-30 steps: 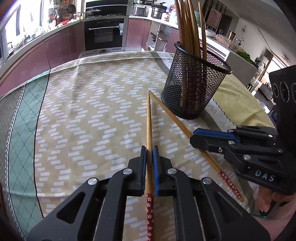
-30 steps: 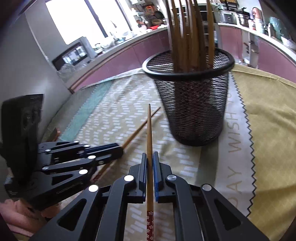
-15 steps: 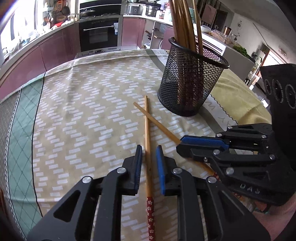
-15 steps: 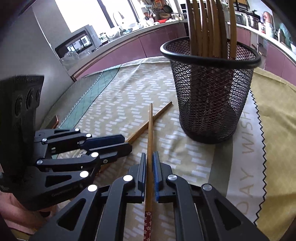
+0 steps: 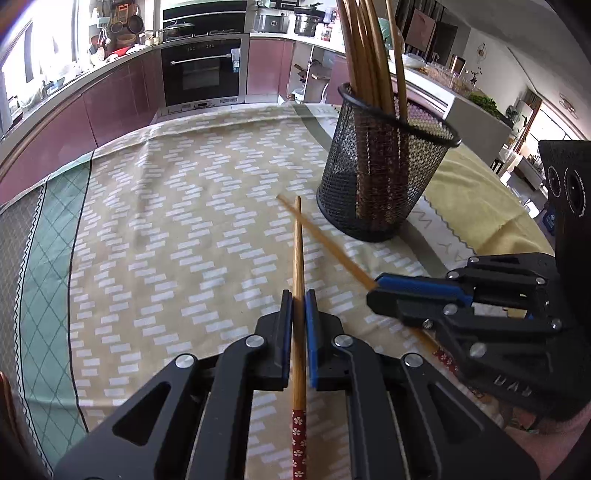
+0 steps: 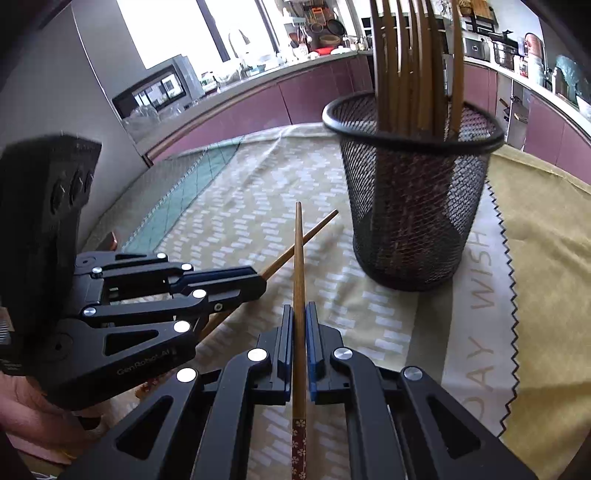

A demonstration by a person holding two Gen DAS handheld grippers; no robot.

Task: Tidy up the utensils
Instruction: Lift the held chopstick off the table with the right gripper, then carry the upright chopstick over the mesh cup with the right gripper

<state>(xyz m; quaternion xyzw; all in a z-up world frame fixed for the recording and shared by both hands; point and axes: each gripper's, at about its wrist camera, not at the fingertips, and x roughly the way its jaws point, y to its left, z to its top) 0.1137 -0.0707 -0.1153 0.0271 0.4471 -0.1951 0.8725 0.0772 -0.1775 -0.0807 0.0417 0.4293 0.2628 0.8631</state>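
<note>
My left gripper point(image 5: 299, 295) is clamped on one chopstick point(image 5: 298, 254), my right gripper point(image 6: 300, 310) on another point(image 6: 299, 254); the sticks cross above the cloth point(image 5: 184, 229), beside the mesh cup point(image 5: 380, 177) holding more

Both wrist views look down along their fingers, close above the tablecloth point(image 5: 155, 229); each shares the mesh holder point(image 5: 380, 177), upper right, perhaps slightly blurred.

Home kitchen, built-in oven point(image 5: 202, 70), maroon cabinets point(image 5: 110, 107), pots point(image 5: 306, 23) on counter, tablecloth-covered table point(image 5: 184, 206)
</note>
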